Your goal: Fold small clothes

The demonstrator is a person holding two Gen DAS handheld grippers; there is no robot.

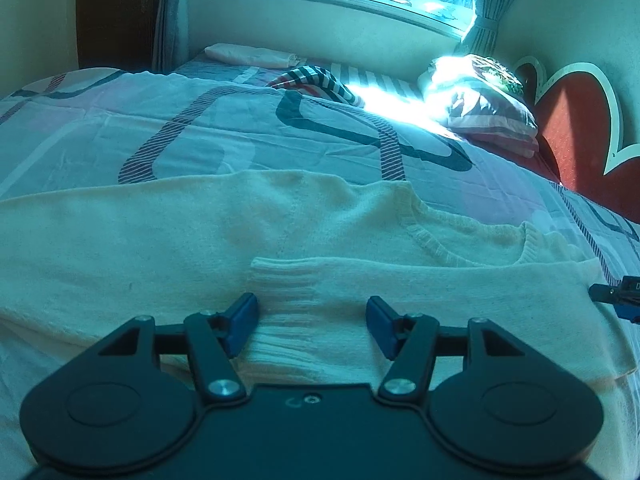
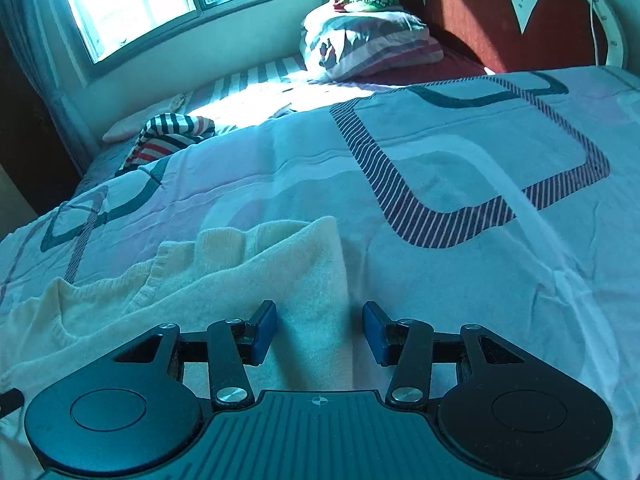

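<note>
A cream sweater [image 1: 168, 236] lies spread flat on the bed [image 1: 120, 128]. The left tongs [image 1: 311, 326] are released, with the blue pads wide apart. They sit low over the sweater, and a sleeve cuff [image 1: 288, 280] with ribbed lines lies right between the pads. It is hard to tell if the pads touch the knit.

The right tongs [image 2: 320, 330] are released too. A folded edge of the sweater [image 2: 304, 280] runs up between the pads, nearer the left pad. Bare bed cover [image 2: 460, 152] lies by the right pad.

The sweater is soft and fuzzy. It has a ribbed neck hole [image 1: 460, 240] that points toward the pillow [image 1: 480, 96]. One sleeve is folded across the body. In the left view, the tip of the right tongs [image 1: 618, 294] peeks in at the right edge, just beside the sweater.

The near part of the sweater is hidden under both tongs. Its left side runs out of the picture. Bright sun from the window [image 2: 132, 4] washes out part of the bed. A striped cloth [image 2: 172, 136] lies far off by the wall.
</note>
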